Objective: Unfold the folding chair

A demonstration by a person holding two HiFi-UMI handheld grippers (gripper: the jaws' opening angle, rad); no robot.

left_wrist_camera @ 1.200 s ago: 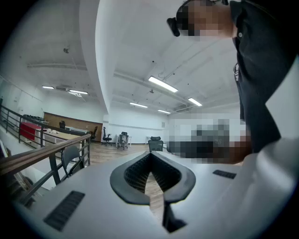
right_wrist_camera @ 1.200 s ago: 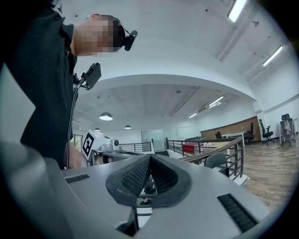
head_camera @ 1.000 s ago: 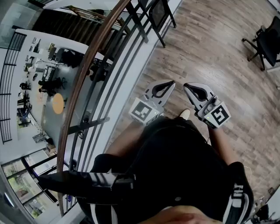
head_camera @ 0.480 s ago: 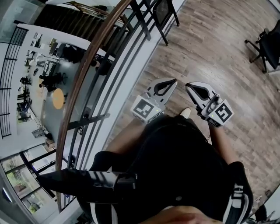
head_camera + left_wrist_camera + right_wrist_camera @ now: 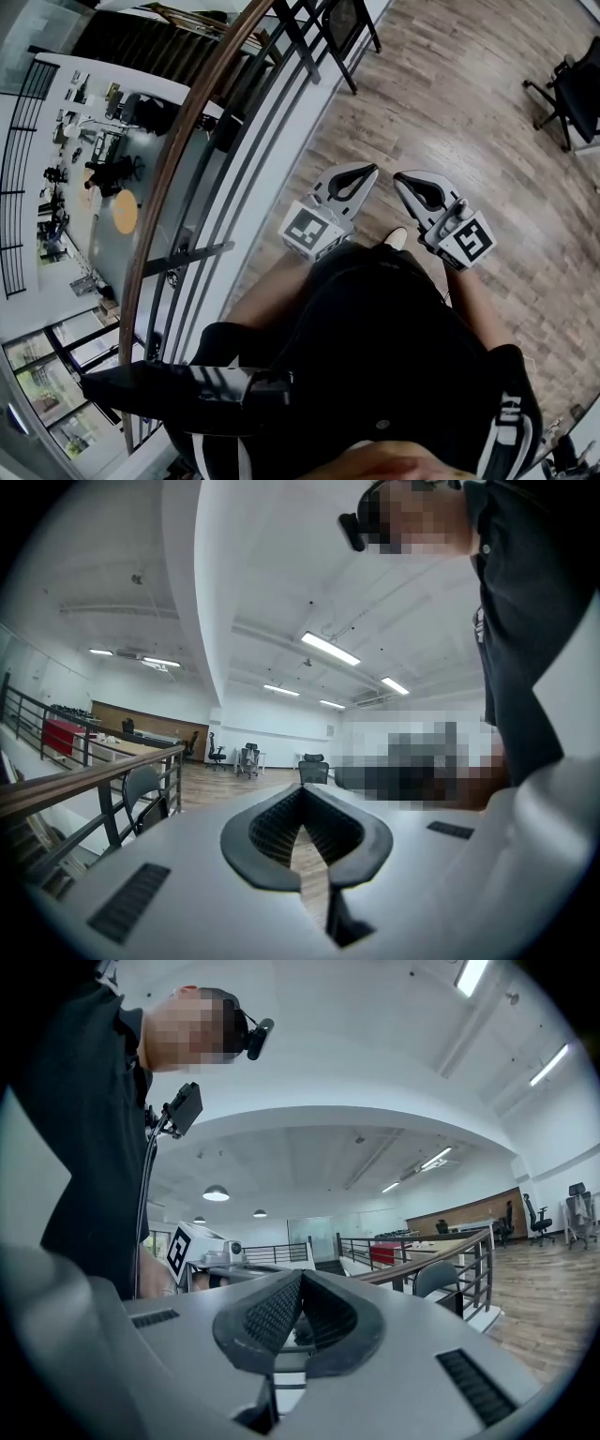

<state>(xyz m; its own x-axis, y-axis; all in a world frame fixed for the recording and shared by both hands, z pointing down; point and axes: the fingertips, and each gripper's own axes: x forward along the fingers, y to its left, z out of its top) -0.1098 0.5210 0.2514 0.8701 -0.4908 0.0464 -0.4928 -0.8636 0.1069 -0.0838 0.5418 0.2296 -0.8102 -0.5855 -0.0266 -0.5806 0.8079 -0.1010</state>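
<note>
The folding chair (image 5: 339,33), black-framed with a dark seat and back, stands by the railing at the top of the head view, far from both grippers. Its grey back also shows in the left gripper view (image 5: 141,791) and in the right gripper view (image 5: 441,1283). Whether it is folded I cannot tell. My left gripper (image 5: 367,172) and right gripper (image 5: 401,179) are held side by side in front of the person's body, pointing level. Both are shut with nothing between the jaws, in the left gripper view (image 5: 302,789) and in the right gripper view (image 5: 300,1275).
A railing (image 5: 187,159) with a wooden handrail and black bars runs along the left, with a drop to a lower floor beyond it. A black office chair (image 5: 577,89) stands at the right on the wood floor (image 5: 450,103). More office chairs (image 5: 314,769) stand far off.
</note>
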